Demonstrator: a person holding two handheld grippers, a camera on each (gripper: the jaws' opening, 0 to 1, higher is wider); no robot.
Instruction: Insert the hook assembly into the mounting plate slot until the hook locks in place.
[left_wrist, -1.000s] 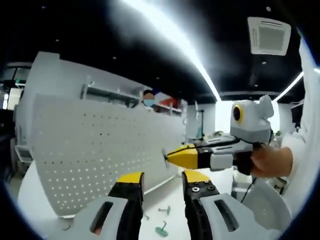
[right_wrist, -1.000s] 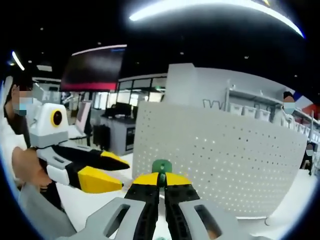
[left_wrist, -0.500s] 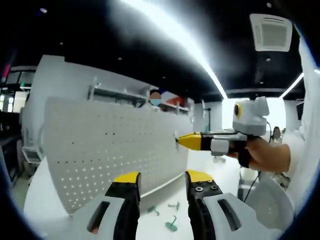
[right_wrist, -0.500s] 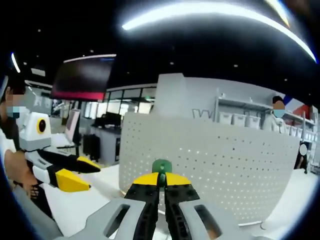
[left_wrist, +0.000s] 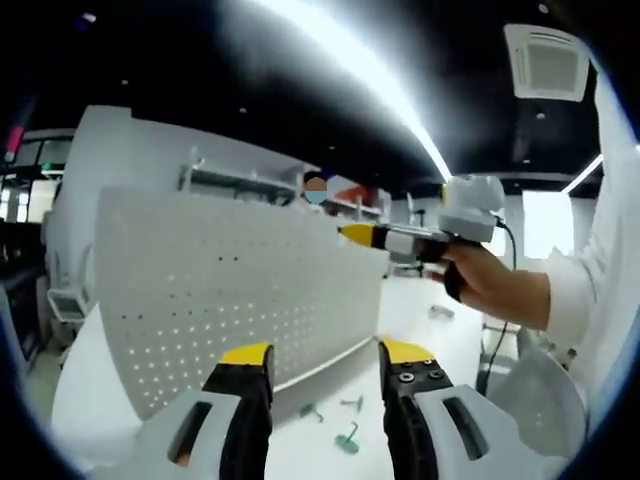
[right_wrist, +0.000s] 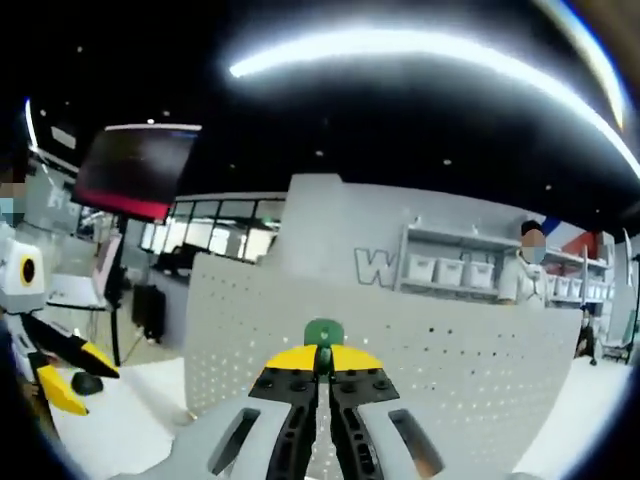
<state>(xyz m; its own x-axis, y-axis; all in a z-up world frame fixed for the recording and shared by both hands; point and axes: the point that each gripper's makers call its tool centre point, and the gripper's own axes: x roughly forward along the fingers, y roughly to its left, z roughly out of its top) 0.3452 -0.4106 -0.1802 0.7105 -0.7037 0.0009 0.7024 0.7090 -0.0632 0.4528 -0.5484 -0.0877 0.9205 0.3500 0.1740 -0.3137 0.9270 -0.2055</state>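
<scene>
While your right gripper (right_wrist: 322, 372), its jaws pinched on the small green plastic hook (right_wrist: 323, 332), points straight at the upright white perforated metal mounting plate (right_wrist: 440, 370) and is the nearer tool, push along this axis; your left gripper (left_wrist: 316, 362) waits with wide jaws below that plate.

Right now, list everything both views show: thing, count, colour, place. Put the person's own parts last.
Pegboard: one, white, perforated, upright on the table.
Spare hooks: about three, green, lying on the table at the pegboard's foot.
Held hook: one, green, clamped at the right gripper's tips, facing the pegboard.
Table: one, white, under the pegboard.
Shelf with bins: one, white, behind the pegboard.
Left gripper: yellow-tipped, open, empty.
Right gripper: yellow-tipped, shut on the hook.
Hand: one, holding the right gripper.
</scene>
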